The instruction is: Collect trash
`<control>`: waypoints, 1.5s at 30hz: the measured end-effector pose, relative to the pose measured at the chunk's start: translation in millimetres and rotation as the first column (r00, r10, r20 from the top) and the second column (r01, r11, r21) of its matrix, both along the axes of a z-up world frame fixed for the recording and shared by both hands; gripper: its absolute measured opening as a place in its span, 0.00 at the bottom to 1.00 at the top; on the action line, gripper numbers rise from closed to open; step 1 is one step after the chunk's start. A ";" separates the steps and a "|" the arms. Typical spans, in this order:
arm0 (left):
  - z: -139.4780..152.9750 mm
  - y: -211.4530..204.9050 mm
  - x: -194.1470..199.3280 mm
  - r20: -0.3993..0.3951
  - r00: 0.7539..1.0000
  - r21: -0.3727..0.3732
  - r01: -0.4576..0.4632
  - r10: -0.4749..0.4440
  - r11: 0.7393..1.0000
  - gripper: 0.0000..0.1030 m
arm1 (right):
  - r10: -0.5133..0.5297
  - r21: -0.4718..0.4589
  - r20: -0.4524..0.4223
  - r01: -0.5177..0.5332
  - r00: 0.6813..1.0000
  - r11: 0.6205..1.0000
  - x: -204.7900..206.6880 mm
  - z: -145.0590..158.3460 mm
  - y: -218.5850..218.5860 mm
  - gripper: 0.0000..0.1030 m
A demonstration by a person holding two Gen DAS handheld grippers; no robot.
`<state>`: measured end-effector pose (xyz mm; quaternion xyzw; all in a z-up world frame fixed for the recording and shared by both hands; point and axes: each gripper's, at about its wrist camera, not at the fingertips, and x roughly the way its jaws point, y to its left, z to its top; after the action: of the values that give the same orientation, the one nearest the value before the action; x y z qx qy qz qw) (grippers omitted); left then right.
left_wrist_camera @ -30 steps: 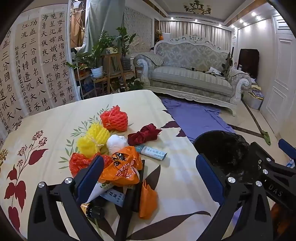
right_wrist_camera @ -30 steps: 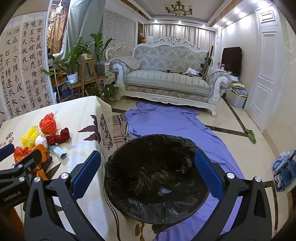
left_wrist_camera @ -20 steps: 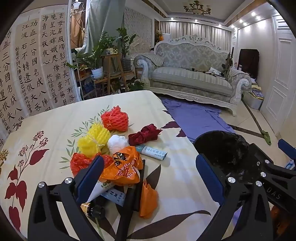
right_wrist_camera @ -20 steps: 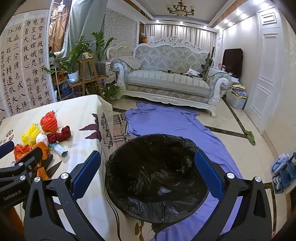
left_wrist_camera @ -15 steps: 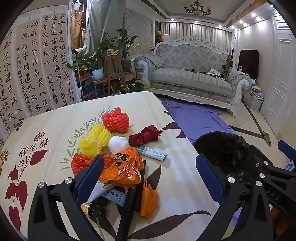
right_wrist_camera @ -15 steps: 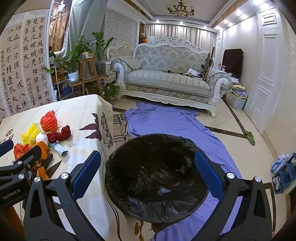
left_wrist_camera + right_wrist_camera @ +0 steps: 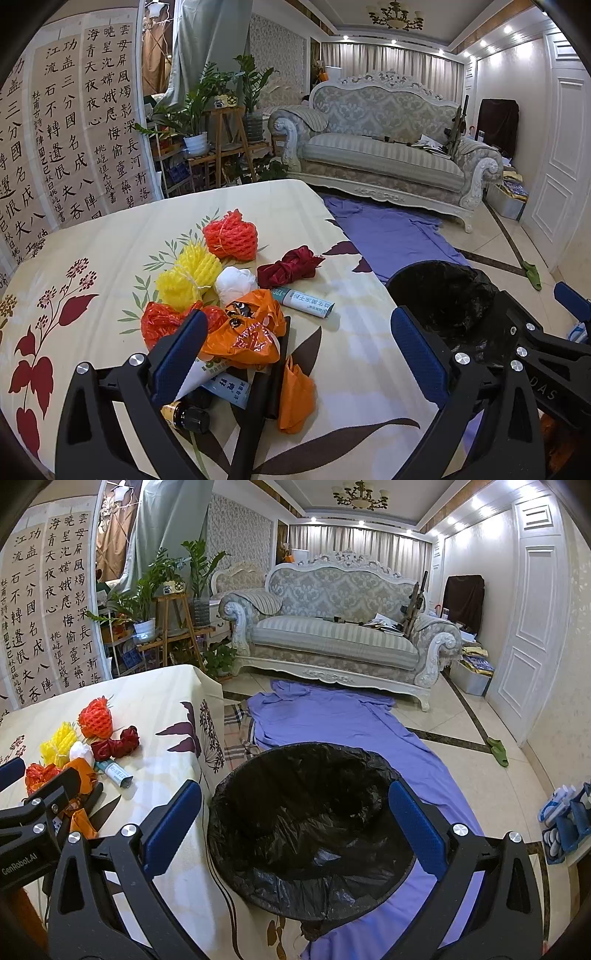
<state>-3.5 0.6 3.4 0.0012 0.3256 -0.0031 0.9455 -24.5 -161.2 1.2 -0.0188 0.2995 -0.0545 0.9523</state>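
Left gripper (image 7: pixel 299 350) is held wide open above the trash pile (image 7: pixel 236 295) on the table (image 7: pixel 110 236); right gripper (image 7: pixel 295 819) is spread wide, empty, over the black-lined bin (image 7: pixel 310 834)

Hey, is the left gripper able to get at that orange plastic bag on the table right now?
Probably yes. The left gripper is open and empty, and the orange plastic bag lies on top of the pile just ahead of its fingers, uncovered. The tubes and small bottle crowd beneath it, so they might shift.
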 end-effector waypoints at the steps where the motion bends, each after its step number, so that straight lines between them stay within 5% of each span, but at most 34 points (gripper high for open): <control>1: -0.1 -0.1 -0.3 -0.001 1.000 0.000 -0.001 0.001 1.000 0.94 | 0.001 0.000 0.001 -0.001 1.000 1.000 0.4 0.9 -0.1 0.96; 45: -14.3 0.7 1.3 -0.023 1.000 -0.005 -0.003 0.003 1.000 0.94 | -0.006 -0.004 -0.012 0.006 1.000 1.000 2.7 -11.2 -1.0 0.96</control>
<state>-2.2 1.4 -10.8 -0.0015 0.3363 -0.0026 0.9417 -21.8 -162.2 -10.0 -0.0203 0.3051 -0.0578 0.9504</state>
